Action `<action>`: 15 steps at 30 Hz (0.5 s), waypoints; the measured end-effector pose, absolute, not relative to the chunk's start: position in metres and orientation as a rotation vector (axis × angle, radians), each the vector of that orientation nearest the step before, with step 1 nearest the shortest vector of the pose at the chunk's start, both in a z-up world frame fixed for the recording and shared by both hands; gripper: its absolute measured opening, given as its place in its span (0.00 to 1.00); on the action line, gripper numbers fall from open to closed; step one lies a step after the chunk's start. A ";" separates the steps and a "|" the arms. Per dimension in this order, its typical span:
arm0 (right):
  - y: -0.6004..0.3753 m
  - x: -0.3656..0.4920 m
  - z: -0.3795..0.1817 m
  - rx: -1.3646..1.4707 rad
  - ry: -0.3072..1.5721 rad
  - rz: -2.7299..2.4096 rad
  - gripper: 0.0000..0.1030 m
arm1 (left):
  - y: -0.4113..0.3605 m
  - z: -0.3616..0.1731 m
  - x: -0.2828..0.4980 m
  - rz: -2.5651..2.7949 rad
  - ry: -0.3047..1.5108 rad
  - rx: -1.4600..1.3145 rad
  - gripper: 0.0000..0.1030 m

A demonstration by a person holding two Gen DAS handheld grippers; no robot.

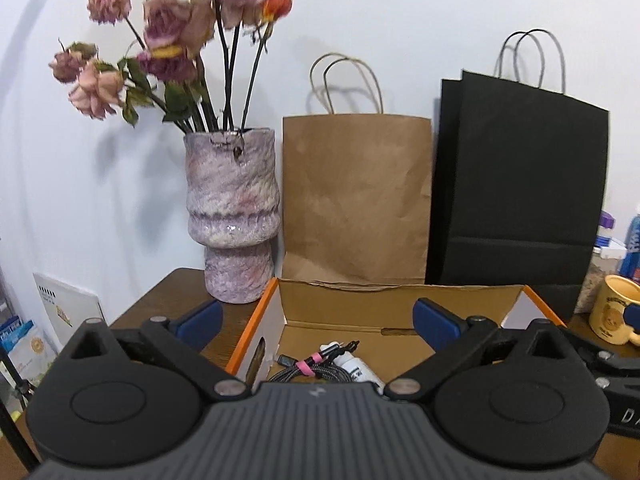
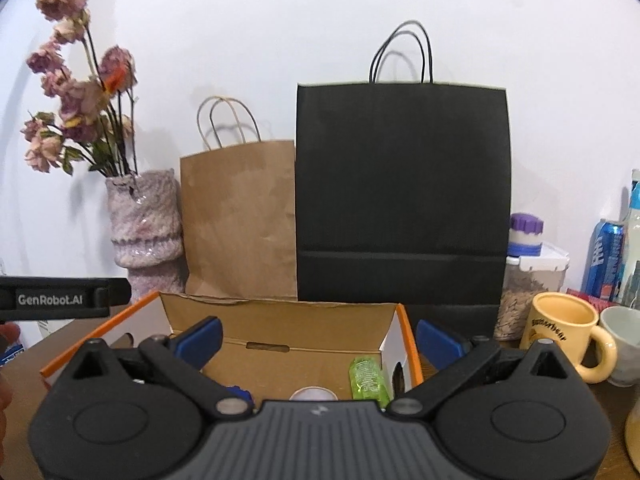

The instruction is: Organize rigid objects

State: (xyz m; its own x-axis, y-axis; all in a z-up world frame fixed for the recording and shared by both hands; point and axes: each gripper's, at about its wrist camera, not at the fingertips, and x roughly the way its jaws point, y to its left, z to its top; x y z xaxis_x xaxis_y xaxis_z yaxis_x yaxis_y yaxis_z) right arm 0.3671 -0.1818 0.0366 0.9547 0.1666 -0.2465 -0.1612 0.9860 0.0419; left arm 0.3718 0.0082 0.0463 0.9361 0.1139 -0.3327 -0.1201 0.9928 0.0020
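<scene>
Scanning left to right: both grippers are hovering at the near edge of one open box, and nothing is sitting between either pair of blue pads.
Vase (image 1: 232, 216): standing at centre left in the left wrist view, mottled pink-white glaze, lumpy waisted shape, holding dried roses (image 1: 168, 40); it is resting on the brown surface (image 1: 168, 296) just beside the box's left wall.
Left gripper (image 1: 318, 322): jaws are standing spread as wide as they go, gripping nothing; its pads are framing the box's left half.
Cardboard box (image 1: 400, 300): low, rigid, orange-edged, lid flap up against the paper bags; it is lying directly ahead of and below both grippers, long axis running across the frame.
Cable bundle (image 1: 308, 370): braided, coiled, banded with a pink tie, lying in the box's left end beside a white cylindrical item (image 1: 360, 368).
Right gripper (image 2: 318, 338): also gaping fully, empty, facing the box's right half.
Green bottle (image 2: 366, 378): translucent, ribbed plastic, lying at the right end against the wall, long axis pointing away from the camera; the right gripper appears nearer to it.
Pale round lid (image 2: 313, 393): partly hidden by the gripper body.
Bags: brown paper bag (image 2: 240, 220), then black paper bag (image 2: 400, 192), both matte, standing upright behind the box.
Yellow mug (image 2: 566, 334): glossy ceramic, handle pointing right, standing outside the box at lower right; likely the next candidate, nearest the right gripper.
</scene>
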 end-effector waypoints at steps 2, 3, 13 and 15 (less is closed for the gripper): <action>-0.184 0.355 0.040 0.016 0.258 0.173 1.00 | 0.007 0.048 0.362 0.107 0.342 -0.008 1.00; -0.184 0.348 0.042 0.013 0.261 0.173 1.00 | 0.007 0.050 0.356 0.099 0.347 -0.002 1.00; -0.187 0.259 0.056 -0.010 0.260 0.206 1.00 | 0.019 0.061 0.274 0.054 0.363 -0.002 1.00; -0.186 0.242 0.058 -0.011 0.264 0.210 1.00 | 0.021 0.061 0.254 0.050 0.377 -0.004 1.00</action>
